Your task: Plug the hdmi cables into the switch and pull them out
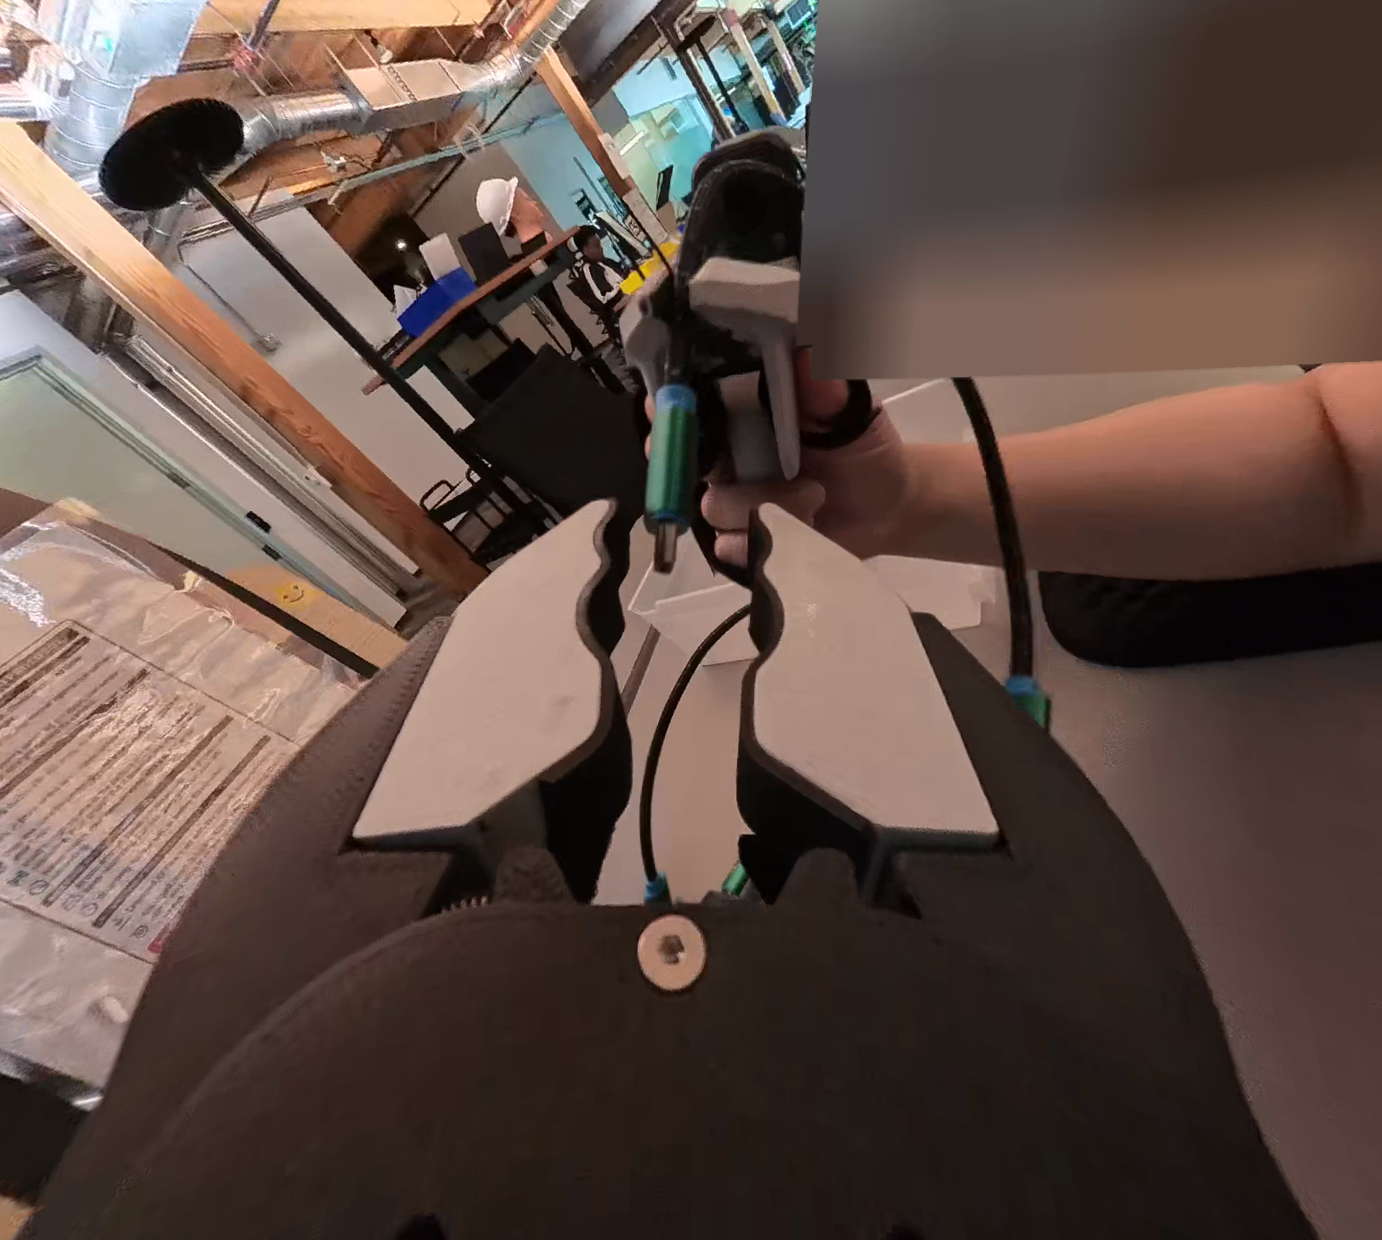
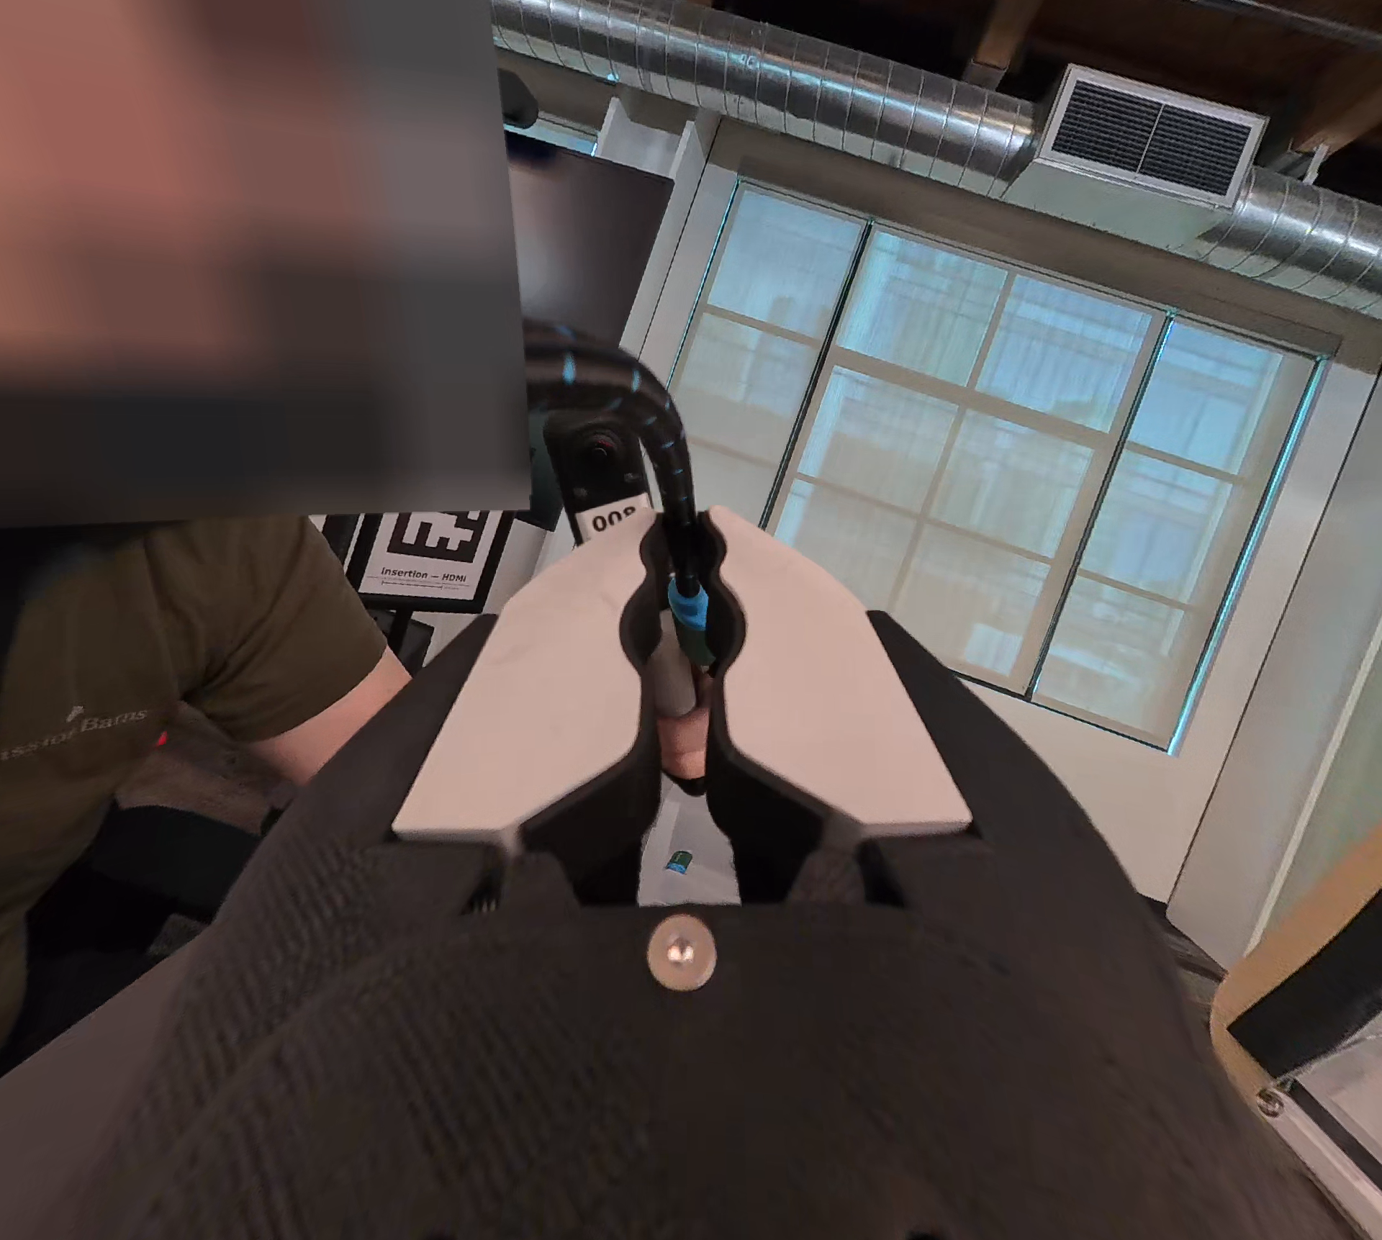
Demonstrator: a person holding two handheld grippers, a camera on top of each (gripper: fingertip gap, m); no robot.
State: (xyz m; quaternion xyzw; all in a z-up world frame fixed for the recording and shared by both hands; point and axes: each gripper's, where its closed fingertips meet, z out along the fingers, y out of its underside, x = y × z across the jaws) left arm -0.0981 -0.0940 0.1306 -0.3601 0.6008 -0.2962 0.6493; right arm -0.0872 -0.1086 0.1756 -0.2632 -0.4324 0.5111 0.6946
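Clamping green HDMI plug (image 2: pixel 689 621), right gripper (image 2: pixel 684 535)

Two grippers show: the left gripper (image 1: pixel 684 535) and the right gripper (image 2: pixel 684 535). At least three green plugs are visible: one plug (image 1: pixel 671 456) in the right gripper, a second plug (image 1: pixel 1028 699) and a third plug (image 1: pixel 735 881) lower down. One white tray (image 1: pixel 692 613) sits behind.

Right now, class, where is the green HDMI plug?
In the left wrist view, the green plug hangs tip-down in the shut right gripper, just beyond the open left gripper.
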